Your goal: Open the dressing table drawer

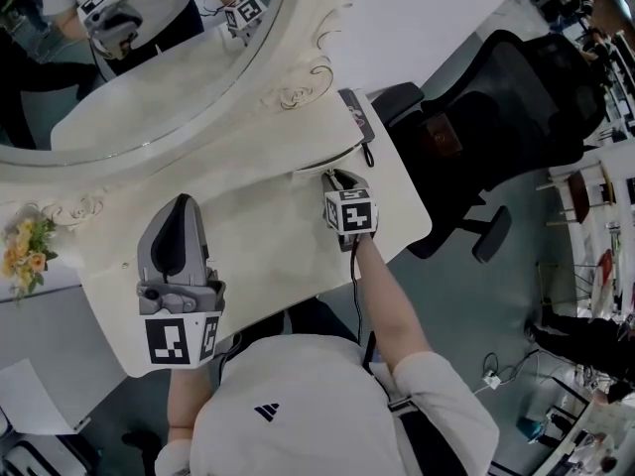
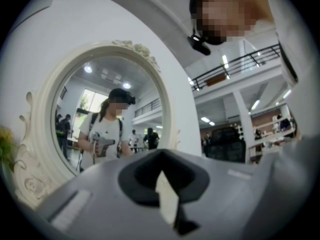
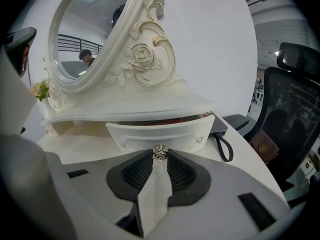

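The white dressing table (image 1: 268,231) carries a big oval mirror (image 1: 149,77) in a carved frame. Its small curved drawer (image 3: 160,134) stands pulled out a little from under the shelf, with a dark gap above its front. My right gripper (image 3: 159,157) is shut on the drawer's little metal knob (image 3: 159,153), pointing downward at it; in the head view this gripper (image 1: 341,180) is at the table's right part. My left gripper (image 1: 177,228) hangs level over the table's left part, jaws together with nothing between them, facing the mirror (image 2: 107,119).
A flat black device with a wrist strap (image 3: 223,130) lies right beside the drawer. A black office chair (image 1: 516,107) stands just past the table's right edge. Yellow flowers (image 1: 25,251) sit at the far left by the mirror frame.
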Action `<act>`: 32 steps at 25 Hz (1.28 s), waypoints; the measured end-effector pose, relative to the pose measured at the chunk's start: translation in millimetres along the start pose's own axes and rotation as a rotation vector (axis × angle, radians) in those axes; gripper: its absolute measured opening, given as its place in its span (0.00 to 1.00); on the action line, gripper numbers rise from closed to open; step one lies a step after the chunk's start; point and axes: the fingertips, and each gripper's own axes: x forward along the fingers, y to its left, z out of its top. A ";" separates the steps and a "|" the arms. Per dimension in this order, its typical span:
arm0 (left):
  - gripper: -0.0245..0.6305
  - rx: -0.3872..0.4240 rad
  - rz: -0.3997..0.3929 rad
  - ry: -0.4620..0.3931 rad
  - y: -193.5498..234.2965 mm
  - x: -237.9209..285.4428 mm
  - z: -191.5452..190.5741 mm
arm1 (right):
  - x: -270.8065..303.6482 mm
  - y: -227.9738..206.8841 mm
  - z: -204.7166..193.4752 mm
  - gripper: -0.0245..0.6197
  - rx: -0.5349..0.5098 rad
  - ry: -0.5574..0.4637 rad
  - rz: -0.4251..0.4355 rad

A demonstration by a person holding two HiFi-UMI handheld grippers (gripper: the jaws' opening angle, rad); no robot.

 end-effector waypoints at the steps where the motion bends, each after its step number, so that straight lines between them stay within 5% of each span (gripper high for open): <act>1: 0.05 0.000 0.001 0.000 0.7 0.3 0.0 | -0.8 0.2 -0.7 0.17 0.002 0.000 0.001; 32: 0.05 -0.003 -0.015 0.001 -2.2 14.5 -1.6 | -13.1 1.2 -10.5 0.17 0.013 -0.016 0.015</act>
